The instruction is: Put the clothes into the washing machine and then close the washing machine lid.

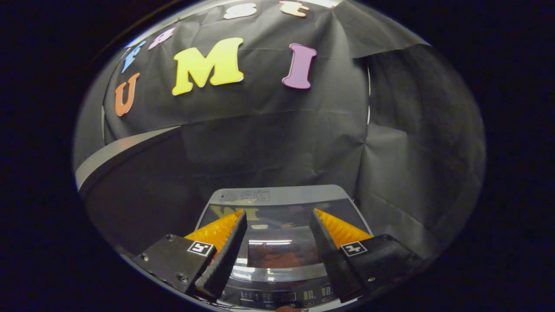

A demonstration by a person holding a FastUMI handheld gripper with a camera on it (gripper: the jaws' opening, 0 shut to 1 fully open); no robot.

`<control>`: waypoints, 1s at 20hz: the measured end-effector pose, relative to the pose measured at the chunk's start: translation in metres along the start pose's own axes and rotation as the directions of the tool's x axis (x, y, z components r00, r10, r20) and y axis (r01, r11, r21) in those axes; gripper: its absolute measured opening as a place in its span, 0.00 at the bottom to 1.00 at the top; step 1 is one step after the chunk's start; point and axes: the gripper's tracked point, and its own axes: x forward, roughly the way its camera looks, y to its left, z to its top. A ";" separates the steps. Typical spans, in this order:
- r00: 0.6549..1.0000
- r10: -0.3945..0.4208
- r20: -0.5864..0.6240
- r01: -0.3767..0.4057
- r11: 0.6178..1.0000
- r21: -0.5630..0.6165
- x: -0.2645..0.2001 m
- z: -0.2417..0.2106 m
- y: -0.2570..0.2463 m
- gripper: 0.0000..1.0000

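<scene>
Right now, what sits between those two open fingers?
In the gripper view, the open gripper frames the grey washing machine's glossy dark lid, lying shut; nothing is held.

ridged jaws on black screwed mounts (173, 260) bearing square tag markers (200, 248).

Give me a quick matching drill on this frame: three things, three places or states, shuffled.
Things:
1. gripper
2. lid
3. control panel

Places or states:
A. shut flat, glossy, something reddish seen through it
B. strip of buttons at the washer's near edge
C. open, empty, fingers spread above the washer

Pairs: 1-C, 2-A, 3-B
</scene>
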 end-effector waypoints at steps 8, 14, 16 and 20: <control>0.982 0.073 0.174 -0.058 0.994 -0.089 -0.118 0.073 0.025 0.94; 0.956 0.071 0.285 -0.063 0.997 -0.038 -0.259 0.088 0.021 1.00; 0.954 0.074 0.291 -0.069 0.997 -0.027 -0.306 0.082 0.015 1.00; 0.946 0.047 0.322 -0.047 0.999 -0.008 -0.371 0.081 -0.007 1.00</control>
